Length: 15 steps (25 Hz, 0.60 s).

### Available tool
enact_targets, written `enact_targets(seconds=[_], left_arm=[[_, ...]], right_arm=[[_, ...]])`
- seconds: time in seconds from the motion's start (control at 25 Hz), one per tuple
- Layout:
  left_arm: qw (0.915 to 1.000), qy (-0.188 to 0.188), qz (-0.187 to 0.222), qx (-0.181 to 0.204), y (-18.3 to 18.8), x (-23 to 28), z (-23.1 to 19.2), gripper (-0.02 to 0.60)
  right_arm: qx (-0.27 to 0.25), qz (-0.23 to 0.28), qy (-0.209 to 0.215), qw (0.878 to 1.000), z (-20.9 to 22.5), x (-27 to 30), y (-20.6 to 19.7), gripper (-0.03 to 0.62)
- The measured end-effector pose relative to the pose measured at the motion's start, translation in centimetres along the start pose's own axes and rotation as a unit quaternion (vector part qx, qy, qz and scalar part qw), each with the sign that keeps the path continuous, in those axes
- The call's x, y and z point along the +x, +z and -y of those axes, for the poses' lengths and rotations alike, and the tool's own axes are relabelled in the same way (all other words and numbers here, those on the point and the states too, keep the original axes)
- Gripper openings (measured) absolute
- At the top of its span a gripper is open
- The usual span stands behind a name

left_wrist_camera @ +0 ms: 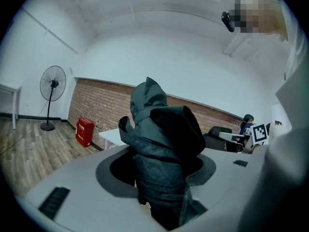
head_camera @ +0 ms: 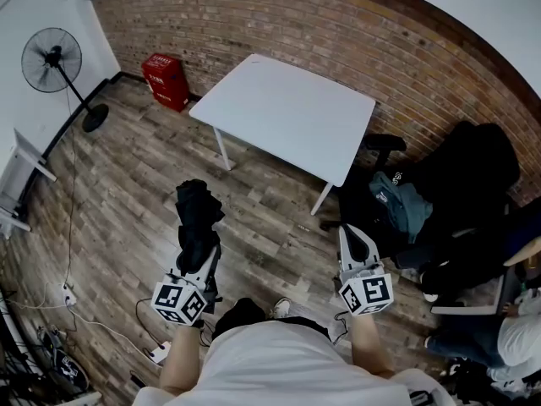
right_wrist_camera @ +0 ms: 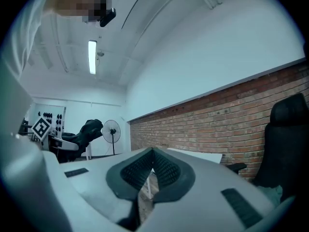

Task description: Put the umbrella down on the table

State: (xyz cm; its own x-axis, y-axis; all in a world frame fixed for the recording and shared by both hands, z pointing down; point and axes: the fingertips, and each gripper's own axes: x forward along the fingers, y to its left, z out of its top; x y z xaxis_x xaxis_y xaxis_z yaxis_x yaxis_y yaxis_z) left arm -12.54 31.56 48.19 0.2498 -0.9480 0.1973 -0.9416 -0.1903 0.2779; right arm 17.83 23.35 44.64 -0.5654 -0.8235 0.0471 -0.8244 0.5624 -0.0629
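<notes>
Brick wall (head_camera: 338,41) backs a wood floor (head_camera: 127,184). White table (head_camera: 287,112) stands against the wall, well apart from both grippers. Folded black umbrella (head_camera: 196,218) is not on the table; it projects forward from the left gripper (head_camera: 199,256), whose jaws are clamped on it. Right gripper (head_camera: 353,237): jaws closed together, nothing between them.

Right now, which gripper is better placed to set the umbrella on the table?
Left. The left gripper is clamped on the folded black umbrella, and the white table stands ahead. The right gripper is shut with nothing in it.
</notes>
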Motion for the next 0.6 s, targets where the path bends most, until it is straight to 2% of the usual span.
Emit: enact_targets(seconds=[0.36, 0.6], left_arm=[[0.9999, 0.007, -0.011, -0.005, -1.3, 1.1, 0.7, 0.236], [0.9996, -0.005, -0.022, -0.017, -1.7, 5.1, -0.6, 0.236]], right_arm=[[0.013, -0.021, 0.002, 1.0, 1.9, 0.1, -2.4, 0.019], [0.01, -0.035, -0.011, 0.999, 3.4, 1.9, -3.0, 0.018]])
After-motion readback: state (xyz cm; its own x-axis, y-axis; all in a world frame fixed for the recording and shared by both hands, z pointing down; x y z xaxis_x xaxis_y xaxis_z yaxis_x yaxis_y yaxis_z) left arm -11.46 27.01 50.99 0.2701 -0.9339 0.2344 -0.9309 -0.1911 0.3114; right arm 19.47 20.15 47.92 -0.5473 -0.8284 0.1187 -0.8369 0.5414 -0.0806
